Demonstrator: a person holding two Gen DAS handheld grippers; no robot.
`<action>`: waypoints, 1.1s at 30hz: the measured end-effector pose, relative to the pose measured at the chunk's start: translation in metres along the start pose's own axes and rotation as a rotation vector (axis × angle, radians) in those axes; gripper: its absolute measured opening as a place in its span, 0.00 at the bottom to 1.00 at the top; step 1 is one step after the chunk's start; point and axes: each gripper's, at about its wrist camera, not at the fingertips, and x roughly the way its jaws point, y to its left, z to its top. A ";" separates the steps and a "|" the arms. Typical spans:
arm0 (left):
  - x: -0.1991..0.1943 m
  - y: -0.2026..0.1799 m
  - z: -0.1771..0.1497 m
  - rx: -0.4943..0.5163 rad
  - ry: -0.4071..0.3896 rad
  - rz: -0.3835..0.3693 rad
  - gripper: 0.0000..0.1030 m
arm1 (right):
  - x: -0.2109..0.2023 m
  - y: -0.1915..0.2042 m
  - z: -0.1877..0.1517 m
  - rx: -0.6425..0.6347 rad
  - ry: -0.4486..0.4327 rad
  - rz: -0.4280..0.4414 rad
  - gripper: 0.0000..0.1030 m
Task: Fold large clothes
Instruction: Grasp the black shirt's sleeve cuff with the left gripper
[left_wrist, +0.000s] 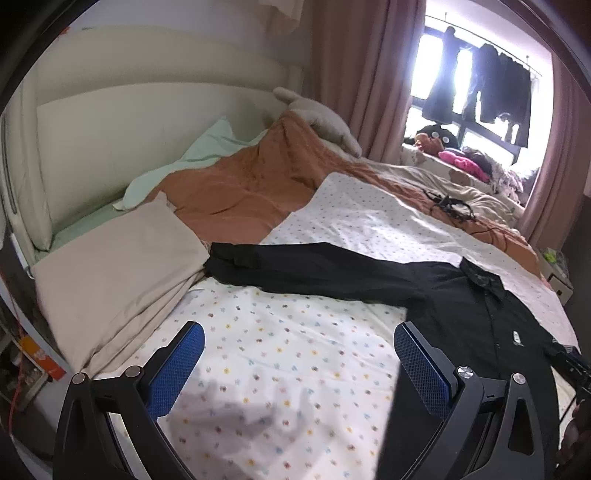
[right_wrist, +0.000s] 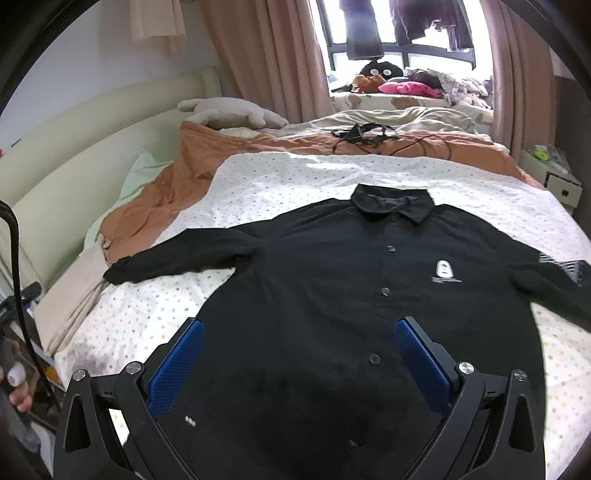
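Black shirt spread flat on the bed, no fold made yet

I see the black shirt lying face up and buttoned across the middle of the right wrist view, on the dotted sheet; its collar points to the top of the frame and the hem runs off the bottom, so the body's long axis goes bottom to top, while the sleeves stretch crosswise toward the left and right edges. I judge the task at its start: both sleeves and the body are left to fold. My right gripper hangs over the lower body with jaws wide and nothing between them; my left gripper is equally wide over bare sheet, the left sleeve across mid-frame beyond it
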 end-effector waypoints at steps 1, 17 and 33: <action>0.009 0.005 0.003 -0.005 0.003 0.001 1.00 | 0.006 0.000 0.001 0.000 0.004 -0.003 0.98; 0.146 0.079 0.034 -0.236 0.156 -0.006 0.69 | 0.101 0.001 -0.003 0.062 0.148 0.021 0.62; 0.260 0.085 0.035 -0.411 0.385 -0.048 0.50 | 0.134 0.001 -0.001 0.089 0.190 0.074 0.38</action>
